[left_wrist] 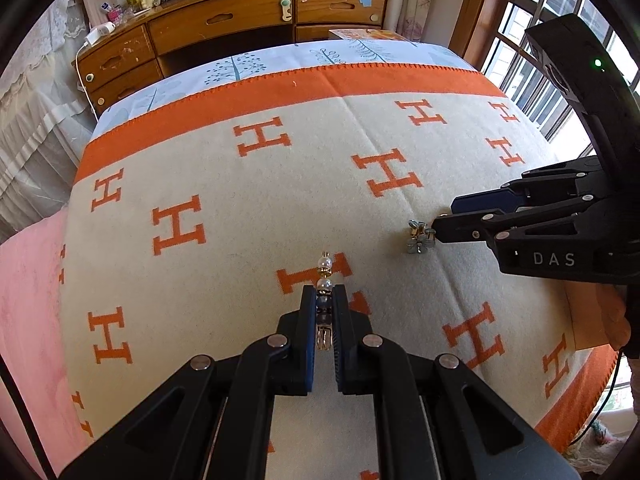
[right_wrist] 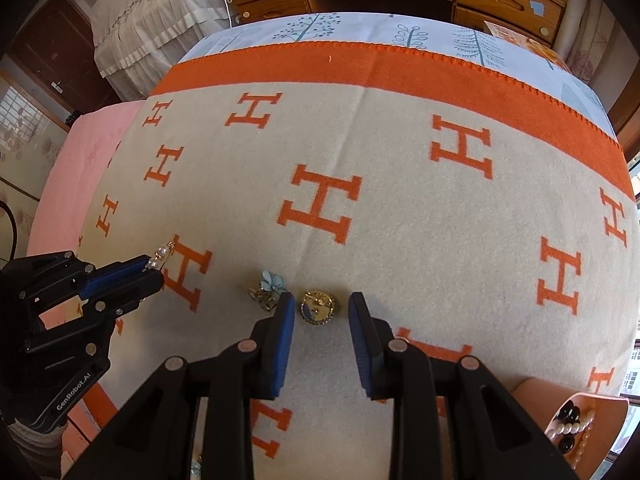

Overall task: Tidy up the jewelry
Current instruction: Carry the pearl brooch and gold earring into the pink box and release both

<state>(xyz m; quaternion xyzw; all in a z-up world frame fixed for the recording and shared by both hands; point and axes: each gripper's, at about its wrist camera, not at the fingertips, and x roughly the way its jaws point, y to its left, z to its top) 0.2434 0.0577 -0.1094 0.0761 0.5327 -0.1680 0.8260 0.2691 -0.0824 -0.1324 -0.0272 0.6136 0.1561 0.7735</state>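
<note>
Gold and round, the brooch (right_wrist: 318,307) lay on the bed's blanket (right_wrist: 400,200) squarely between your right tool's (right_wrist: 320,306) part-open fingers, untouched; your left tool (left_wrist: 324,296) was clamped on the pearl hairpin (left_wrist: 324,276), its long axis running along the fingers.

A cream blanket (left_wrist: 248,208) patterned with orange H letters covers the bed, with a wooden dresser (left_wrist: 240,20) beyond it and a window (left_wrist: 532,52) alongside.
</note>
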